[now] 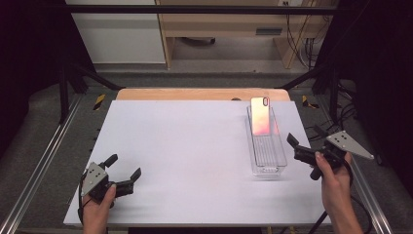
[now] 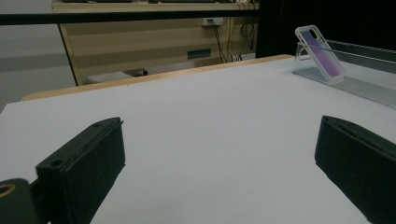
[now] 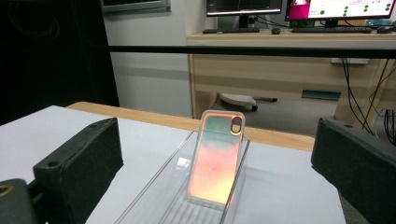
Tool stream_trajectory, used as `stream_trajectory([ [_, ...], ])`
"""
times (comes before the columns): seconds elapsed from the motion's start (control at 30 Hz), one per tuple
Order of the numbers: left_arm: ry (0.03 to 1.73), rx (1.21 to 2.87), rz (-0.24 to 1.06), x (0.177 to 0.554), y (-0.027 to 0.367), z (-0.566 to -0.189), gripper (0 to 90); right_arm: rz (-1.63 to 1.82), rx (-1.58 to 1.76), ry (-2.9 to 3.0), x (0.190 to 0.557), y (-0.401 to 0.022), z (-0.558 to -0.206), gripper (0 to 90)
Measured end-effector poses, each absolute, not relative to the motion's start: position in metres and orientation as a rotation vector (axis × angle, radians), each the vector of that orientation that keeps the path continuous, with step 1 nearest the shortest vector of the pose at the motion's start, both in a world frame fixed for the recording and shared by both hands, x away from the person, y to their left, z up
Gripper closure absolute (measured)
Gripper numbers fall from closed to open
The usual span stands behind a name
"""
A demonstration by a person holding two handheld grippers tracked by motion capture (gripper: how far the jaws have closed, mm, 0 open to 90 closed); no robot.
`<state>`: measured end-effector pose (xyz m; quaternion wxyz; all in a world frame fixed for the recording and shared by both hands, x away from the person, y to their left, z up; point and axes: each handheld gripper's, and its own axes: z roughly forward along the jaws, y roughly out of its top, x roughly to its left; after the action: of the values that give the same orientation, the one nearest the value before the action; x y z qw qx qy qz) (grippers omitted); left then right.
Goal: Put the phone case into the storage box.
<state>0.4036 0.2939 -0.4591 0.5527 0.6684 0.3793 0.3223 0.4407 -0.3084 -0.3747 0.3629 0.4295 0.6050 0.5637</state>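
You haven't touched anything yet: the phone case (image 1: pixel 260 116) leans tilted against the far end of the clear tray (image 1: pixel 267 168), and lifting it out looks like the work ahead. Your right gripper (image 1: pixel 295 147), jaws spread and empty, sits just beside the tray's near right edge (the case lies ahead between its jaws). Your left gripper (image 1: pixel 124 171), also spread, is well apart

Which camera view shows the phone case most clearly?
The right gripper view: the phone case stands near and centred, leaning in the clear tray, camera hole visible. The high view shows it small from above. The left gripper view shows it far off, from the side.
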Motion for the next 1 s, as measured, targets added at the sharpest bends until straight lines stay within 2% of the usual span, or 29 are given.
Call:
stream_trajectory([
  [0.4, 0.897, 1.581, 0.76, 0.403, 0.295, -0.459, 1.4, 1.458, 1.147, 1.548, 0.431, -0.319, -0.4, 2.4],
  [1.0, 0.887, 1.579, 0.746, 0.4, 0.292, -0.457, 1.4, 1.434, 1.132, 1.605, 0.416, -0.312, -0.419, 2.5],
])
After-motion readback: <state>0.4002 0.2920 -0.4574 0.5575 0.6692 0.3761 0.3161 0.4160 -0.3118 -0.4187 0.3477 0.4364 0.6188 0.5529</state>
